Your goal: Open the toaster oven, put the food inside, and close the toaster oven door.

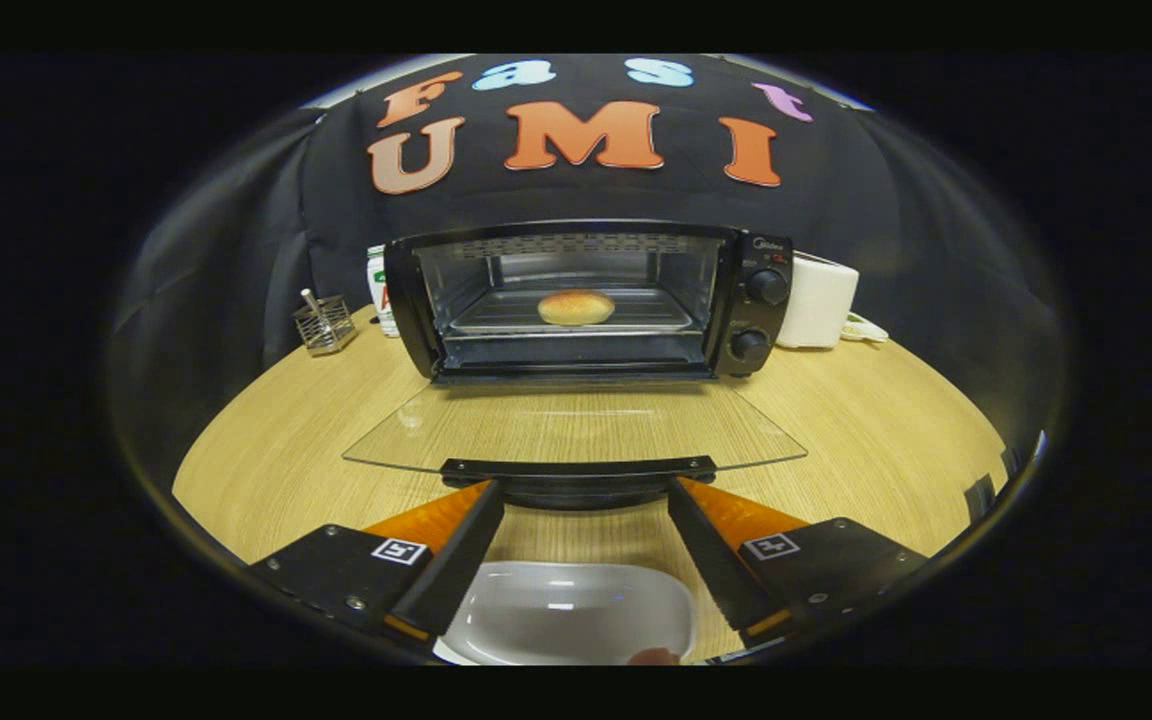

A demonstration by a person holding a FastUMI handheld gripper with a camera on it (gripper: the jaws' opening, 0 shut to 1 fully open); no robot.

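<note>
A black toaster oven [756, 300] stands at the back of the wooden table with its glass door [576, 425] folded down flat toward me. A round bun [576, 307] lies on the tray inside the oven. The door's black handle [578, 470] runs along its near edge. My gripper [584, 490] is open, its two fingertips just under and at either end of that handle, nothing pressed between them. An empty white dish [571, 610] lies on the table below and between the fingers.
A small wire basket [324, 322] and a carton [379, 290] stand left of the oven. A white appliance [818, 300] sits to its right. Bare wooden tabletop [266, 460] spreads on both sides of the door.
</note>
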